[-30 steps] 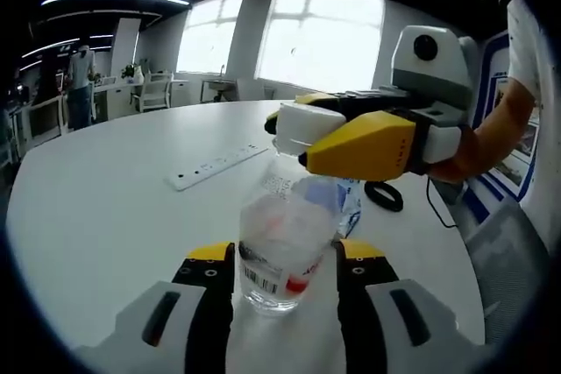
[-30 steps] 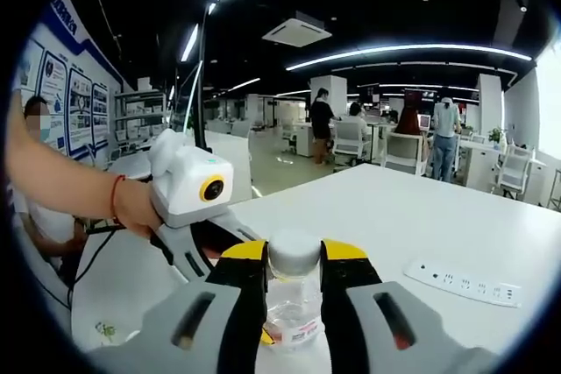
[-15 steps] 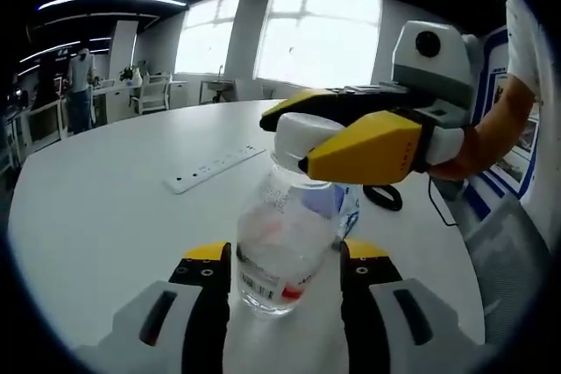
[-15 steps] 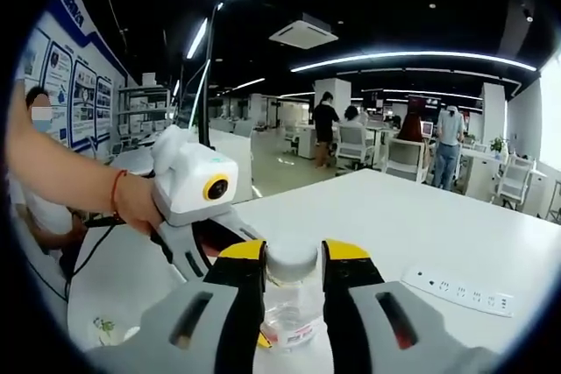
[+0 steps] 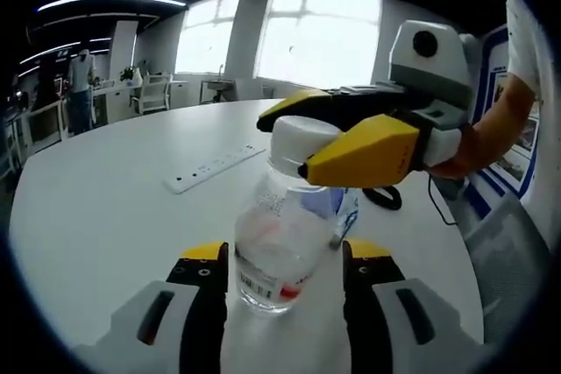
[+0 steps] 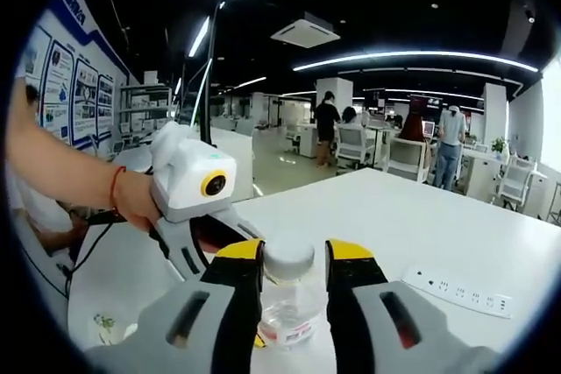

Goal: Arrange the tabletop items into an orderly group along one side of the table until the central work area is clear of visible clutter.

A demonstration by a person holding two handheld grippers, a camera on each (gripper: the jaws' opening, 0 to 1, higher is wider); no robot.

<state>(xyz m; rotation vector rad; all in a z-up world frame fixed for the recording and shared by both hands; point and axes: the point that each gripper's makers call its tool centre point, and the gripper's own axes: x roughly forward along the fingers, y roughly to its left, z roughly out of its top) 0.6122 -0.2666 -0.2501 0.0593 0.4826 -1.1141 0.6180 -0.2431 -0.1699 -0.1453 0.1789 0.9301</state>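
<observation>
The bottle is standing on the white table, near the power strip. The right claw is clenching its cap; the left claw is flanking its base, apparently released. Keeping the bottle upright while carrying it sideward seems wise.

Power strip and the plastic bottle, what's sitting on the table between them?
Nothing: in the left gripper view only bare white table lies between the power strip and the plastic bottle.
</observation>
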